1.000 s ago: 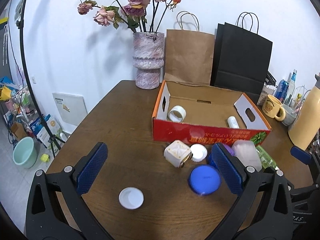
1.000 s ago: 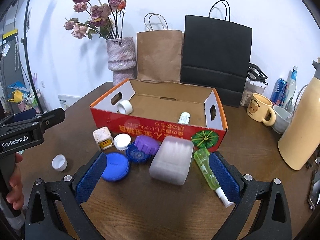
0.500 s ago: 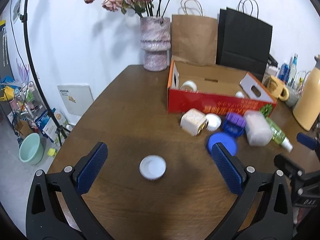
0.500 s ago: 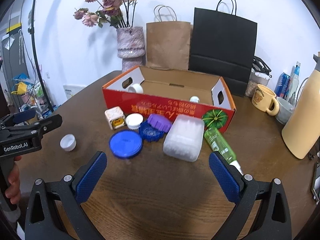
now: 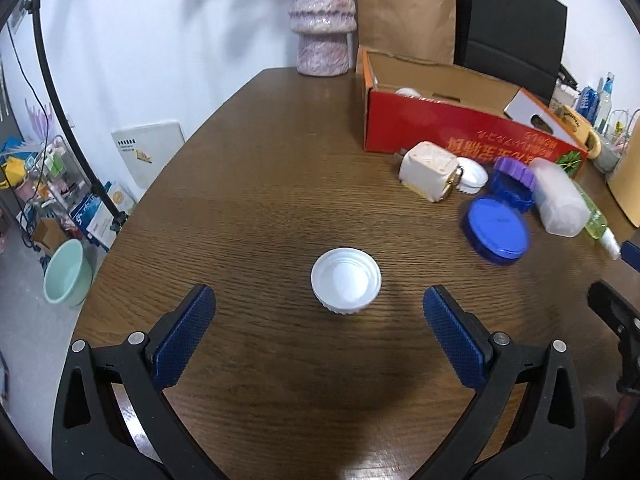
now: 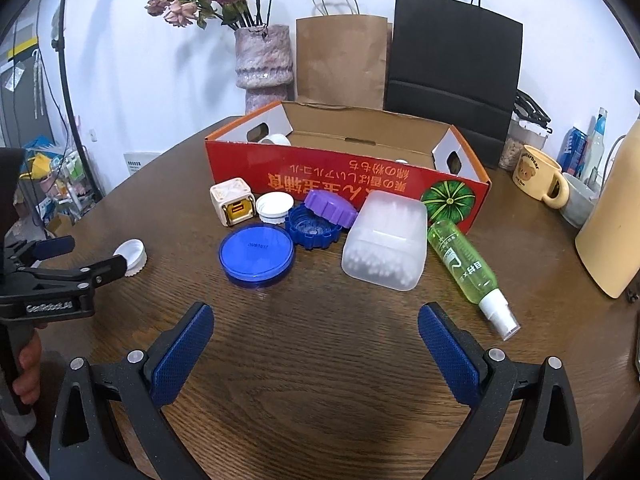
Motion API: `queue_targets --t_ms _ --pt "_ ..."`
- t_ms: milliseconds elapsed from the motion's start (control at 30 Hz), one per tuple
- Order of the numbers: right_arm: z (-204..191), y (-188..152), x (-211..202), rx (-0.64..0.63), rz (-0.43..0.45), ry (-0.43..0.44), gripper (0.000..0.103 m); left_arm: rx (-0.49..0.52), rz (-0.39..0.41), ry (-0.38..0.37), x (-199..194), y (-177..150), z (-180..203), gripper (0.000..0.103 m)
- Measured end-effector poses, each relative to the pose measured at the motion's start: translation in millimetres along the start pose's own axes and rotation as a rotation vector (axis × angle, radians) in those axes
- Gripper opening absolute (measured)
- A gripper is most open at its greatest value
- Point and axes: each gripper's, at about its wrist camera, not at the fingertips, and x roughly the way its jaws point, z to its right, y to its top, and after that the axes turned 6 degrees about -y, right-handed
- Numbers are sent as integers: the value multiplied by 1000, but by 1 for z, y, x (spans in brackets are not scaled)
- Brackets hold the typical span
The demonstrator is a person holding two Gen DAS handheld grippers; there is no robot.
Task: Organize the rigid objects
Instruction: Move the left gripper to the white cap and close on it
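A small white cap (image 5: 346, 286) sits open side up on the brown wooden table (image 5: 280, 184), alone on the near left part of it, well apart from the rest of the clutter. The left gripper (image 5: 319, 312) hangs just short of it with its blue-padded jaws spread wide, the cap lying just beyond the gap between them and touching neither pad. From the right wrist view the same cap (image 6: 131, 256) shows at the left, partly behind the left gripper's black frame, with a person's fingers (image 6: 25, 372) wrapped round its handle.

Farther right lies the main heap: a flat blue lid (image 6: 256, 257), a cream cube (image 6: 233, 200) with a yellow face, a white ribbed cap (image 6: 274, 206), a dark blue toothed lid (image 6: 313, 231) with a purple lid (image 6: 330, 207) leaning on it, a frosted box of cotton swabs (image 6: 385, 245) and a green spray bottle (image 6: 467, 265) lying on its side. All crowd against the near wall of a red cardboard box (image 6: 344, 178), open at the top.

The right gripper (image 6: 316, 334) is released too, jaws wide and holding nothing, poised over bare table on the near side of the heap.

Behind the box stand a pink vase (image 6: 264, 65) of dried roses, a brown paper bag (image 6: 342, 65) and a black paper bag (image 6: 452, 68); a yellow mug (image 6: 538, 174) stands at the far right.
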Motion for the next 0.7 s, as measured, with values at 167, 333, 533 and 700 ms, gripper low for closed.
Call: queue_targets --t_ms 167,333,533,700 --pt "-1 -1 3 4 1 -3 103 5 -33 -5 13 0 2 85" --pt "-2 -1 8 9 -3 3 103 22 -57 -40 19 -2 7 43" --pt "-7 -1 12 2 -9 7 103 52 -46 -72 18 -4 14 37" --pt "-11 0 16 -3 -16 11 103 50 -17 -68 15 0 14 37"
